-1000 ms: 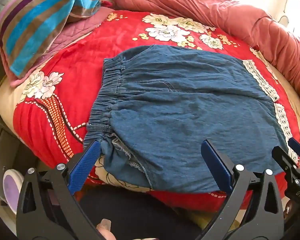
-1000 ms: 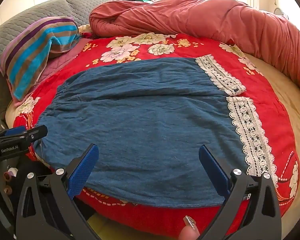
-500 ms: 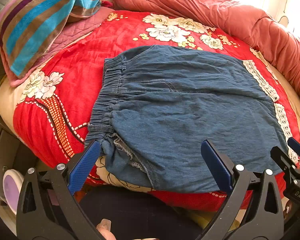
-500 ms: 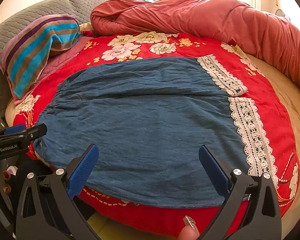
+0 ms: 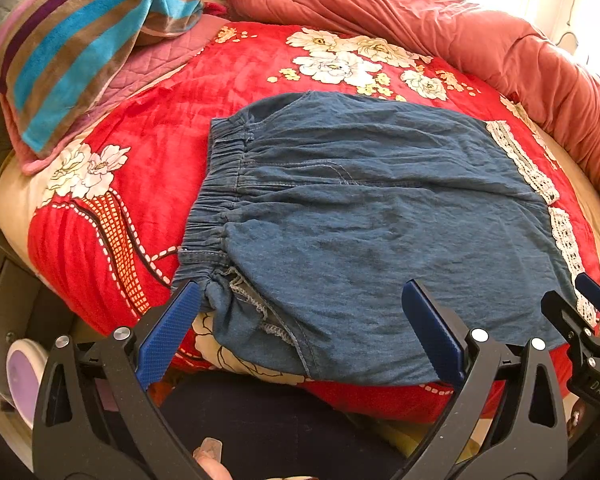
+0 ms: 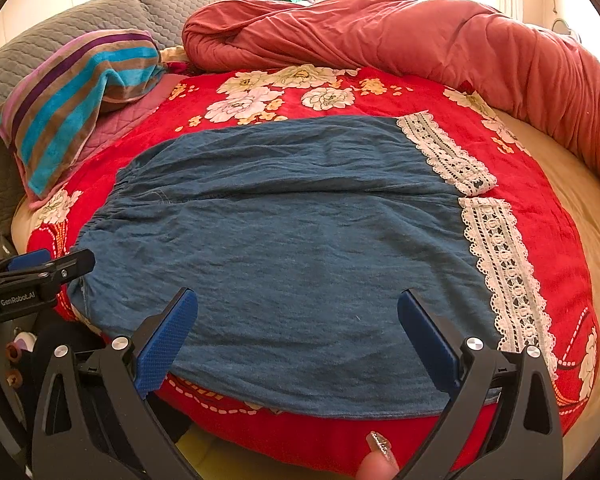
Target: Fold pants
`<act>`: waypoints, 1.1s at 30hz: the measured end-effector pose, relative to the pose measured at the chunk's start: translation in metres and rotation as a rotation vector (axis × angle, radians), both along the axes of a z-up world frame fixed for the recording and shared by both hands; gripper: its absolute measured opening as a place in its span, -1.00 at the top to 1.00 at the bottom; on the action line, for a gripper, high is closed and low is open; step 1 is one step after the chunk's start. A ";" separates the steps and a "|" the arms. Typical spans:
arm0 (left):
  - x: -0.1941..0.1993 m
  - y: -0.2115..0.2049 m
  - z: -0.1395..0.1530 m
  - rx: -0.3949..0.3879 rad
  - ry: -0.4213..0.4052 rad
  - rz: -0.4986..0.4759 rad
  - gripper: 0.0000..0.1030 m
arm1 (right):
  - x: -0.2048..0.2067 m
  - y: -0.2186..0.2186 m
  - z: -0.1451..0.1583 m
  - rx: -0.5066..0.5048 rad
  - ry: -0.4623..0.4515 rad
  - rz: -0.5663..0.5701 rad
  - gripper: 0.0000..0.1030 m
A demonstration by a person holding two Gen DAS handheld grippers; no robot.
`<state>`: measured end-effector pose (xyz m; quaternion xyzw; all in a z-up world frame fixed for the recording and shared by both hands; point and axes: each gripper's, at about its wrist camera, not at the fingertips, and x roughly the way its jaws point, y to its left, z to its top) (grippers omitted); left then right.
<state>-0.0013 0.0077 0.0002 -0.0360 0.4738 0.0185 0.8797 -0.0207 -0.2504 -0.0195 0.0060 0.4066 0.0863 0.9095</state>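
The blue denim pants [image 5: 360,216] lie flat on a red flowered blanket [image 5: 148,128], elastic waistband to the left, white lace hems [image 6: 496,264] to the right. My left gripper [image 5: 300,320] is open and empty, hovering over the near waistband corner. My right gripper [image 6: 296,328] is open and empty over the near edge of the pants [image 6: 284,248], toward the lace hems. Each gripper shows at the edge of the other's view: the right one [image 5: 580,316] and the left one [image 6: 40,268].
A striped pillow [image 5: 80,44] lies at the back left, with a grey quilted pillow [image 6: 60,32] behind it. A rolled rust-red duvet [image 6: 380,36] runs along the back and right. The bed's front edge drops off just below the grippers.
Both grippers have drifted very slightly; the pants lie as before and both stay open.
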 end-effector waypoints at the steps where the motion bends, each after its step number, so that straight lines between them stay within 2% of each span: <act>1: 0.000 0.001 0.000 -0.001 0.000 0.001 -0.83 | 0.001 0.000 -0.001 -0.001 0.000 0.000 -0.92; 20: 0.008 0.009 -0.004 0.006 0.016 0.017 -0.83 | 0.019 0.011 0.000 -0.010 0.005 0.016 -0.92; 33: 0.040 0.031 -0.004 0.012 0.022 0.069 -0.83 | 0.049 0.033 0.004 -0.033 -0.008 0.065 -0.92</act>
